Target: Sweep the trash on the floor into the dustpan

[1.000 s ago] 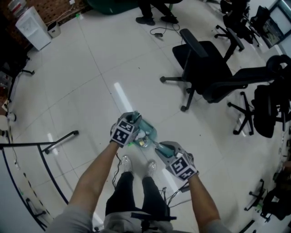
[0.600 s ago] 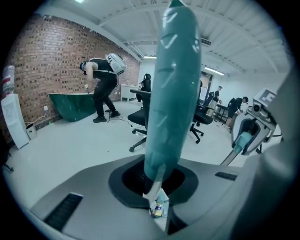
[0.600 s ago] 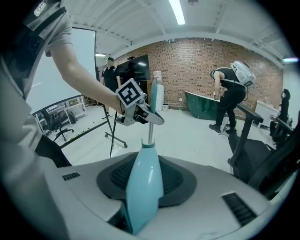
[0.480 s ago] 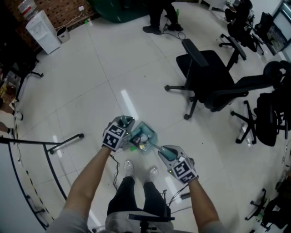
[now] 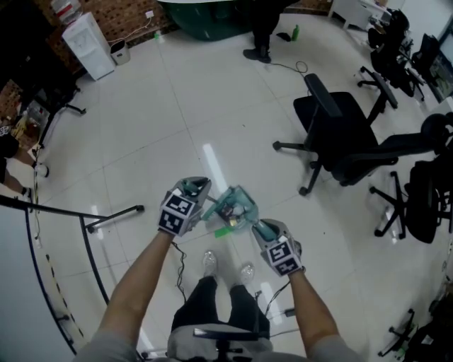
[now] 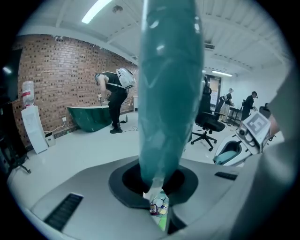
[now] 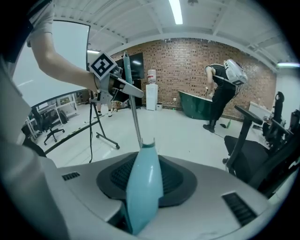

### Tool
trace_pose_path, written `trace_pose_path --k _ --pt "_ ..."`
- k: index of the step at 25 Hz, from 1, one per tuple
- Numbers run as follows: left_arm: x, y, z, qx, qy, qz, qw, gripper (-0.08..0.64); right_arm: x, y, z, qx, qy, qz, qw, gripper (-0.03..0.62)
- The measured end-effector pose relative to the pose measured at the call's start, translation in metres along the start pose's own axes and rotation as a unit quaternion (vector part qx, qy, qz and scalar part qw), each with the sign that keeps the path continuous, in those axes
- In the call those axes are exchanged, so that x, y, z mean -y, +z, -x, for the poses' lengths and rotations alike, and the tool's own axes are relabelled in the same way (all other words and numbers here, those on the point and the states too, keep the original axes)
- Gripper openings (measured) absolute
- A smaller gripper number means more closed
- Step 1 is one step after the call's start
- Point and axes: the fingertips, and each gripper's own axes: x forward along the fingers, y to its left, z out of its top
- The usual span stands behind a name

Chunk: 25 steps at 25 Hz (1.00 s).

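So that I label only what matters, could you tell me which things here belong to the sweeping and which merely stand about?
Job: dustpan, trash in it, teal handle in the left gripper, teal grip in the right gripper.
Standing about: office chairs, water dispenser, green tub, black stand.

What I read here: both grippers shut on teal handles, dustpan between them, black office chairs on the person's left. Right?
One point is off: the black office chairs stand on the person's right, as the head view shows. The rest holds: the left gripper is shut on a teal handle, the right gripper on a pale teal handle, with the dustpan between them.
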Motion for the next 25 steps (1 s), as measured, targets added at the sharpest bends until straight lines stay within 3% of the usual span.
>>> trace_pose_path --k 5,10,14,19,25 --pt "0.007 0.0 0.007 0.014 -0.005 0.001 0.9999 0.02 0.004 -0.011 -0.007 0.005 -0.015 -0.018 1.0 0.117" --pt "0.013 0.005 0.008 0.017 -0.014 -0.004 0.9998 0.02 0.008 -0.015 -0.002 -0.021 -0.014 -0.026 0.999 0.123" --pt "0.017 0.009 0.009 0.015 -0.019 -0.006 0.9997 0.02 0.011 -0.013 -0.001 -0.018 -0.026 -0.05 0.998 0.161" --pt "0.018 0.011 0.02 0.009 -0.009 0.002 0.9999 0.02 0.011 0.0 0.019 0.005 -0.026 -0.082 0.996 0.246" --pt "0.031 0.008 0.043 0.009 0.007 0.0 0.9999 0.02 0.006 0.025 0.062 0.044 -0.04 -0.087 0.994 0.25"
